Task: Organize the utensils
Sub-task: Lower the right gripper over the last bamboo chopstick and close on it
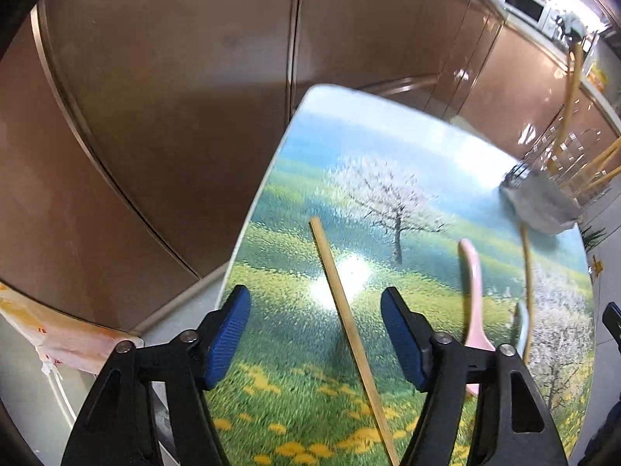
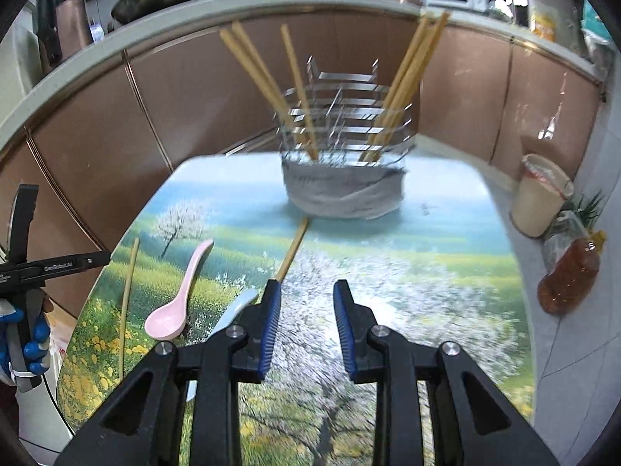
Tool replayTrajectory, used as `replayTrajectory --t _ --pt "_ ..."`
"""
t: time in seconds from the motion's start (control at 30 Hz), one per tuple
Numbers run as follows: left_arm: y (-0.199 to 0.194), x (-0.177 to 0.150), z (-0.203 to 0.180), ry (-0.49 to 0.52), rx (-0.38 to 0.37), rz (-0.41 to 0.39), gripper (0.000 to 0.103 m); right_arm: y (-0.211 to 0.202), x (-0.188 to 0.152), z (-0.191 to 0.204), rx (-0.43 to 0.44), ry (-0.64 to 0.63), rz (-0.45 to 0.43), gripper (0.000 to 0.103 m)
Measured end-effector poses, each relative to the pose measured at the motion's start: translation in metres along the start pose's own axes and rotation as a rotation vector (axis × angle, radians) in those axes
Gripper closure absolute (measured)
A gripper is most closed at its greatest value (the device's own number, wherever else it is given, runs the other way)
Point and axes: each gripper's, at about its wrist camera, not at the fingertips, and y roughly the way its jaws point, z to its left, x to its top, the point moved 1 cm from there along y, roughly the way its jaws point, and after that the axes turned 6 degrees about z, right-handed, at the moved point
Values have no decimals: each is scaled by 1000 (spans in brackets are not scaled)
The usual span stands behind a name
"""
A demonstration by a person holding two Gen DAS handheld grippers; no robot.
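Observation:
On the landscape-print table point(image 1: 295, 178) a wooden chopstick point(image 1: 349, 330) lies beneath my left gripper point(image 1: 314, 299), which is open above it, the stick showing between the blue pads. To its right lie a pink spoon point(image 1: 471, 291), a pale blue spoon point(image 1: 522, 322) and a second chopstick point(image 1: 526, 272). My right gripper point(image 2: 306, 291) is open with a narrow gap and nothing in it. That second chopstick point(image 2: 293, 248) runs ahead from its left finger toward the wire utensil holder point(image 2: 341, 124), which holds several chopsticks. The pink spoon point(image 2: 178, 295) and pale blue spoon point(image 2: 236, 306) lie to the left.
The holder's base is wrapped in grey cloth point(image 2: 341, 194). Brown cabinet fronts point(image 2: 194, 108) stand close behind the table. A beige tub point(image 2: 539, 194) and an amber bottle point(image 2: 566, 275) sit on the floor at right. A blue-gloved hand point(image 2: 31, 334) holds the left tool.

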Motion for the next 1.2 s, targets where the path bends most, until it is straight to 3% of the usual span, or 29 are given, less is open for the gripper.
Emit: replayTrajectory --t 0.17,0.4,0.97,1.2 --pt "27 12 -2 -9 7 73 42 36 18 2 9 1 65 77" --pt "40 23 -6 2 15 108 46 77 39 18 -5 -51 114 77" --pt "54 39 -7 30 60 196 54 135 46 32 -30 -126 209 78" --pt "59 43 -16 78 95 199 54 137 45 33 -30 -201 238 89"
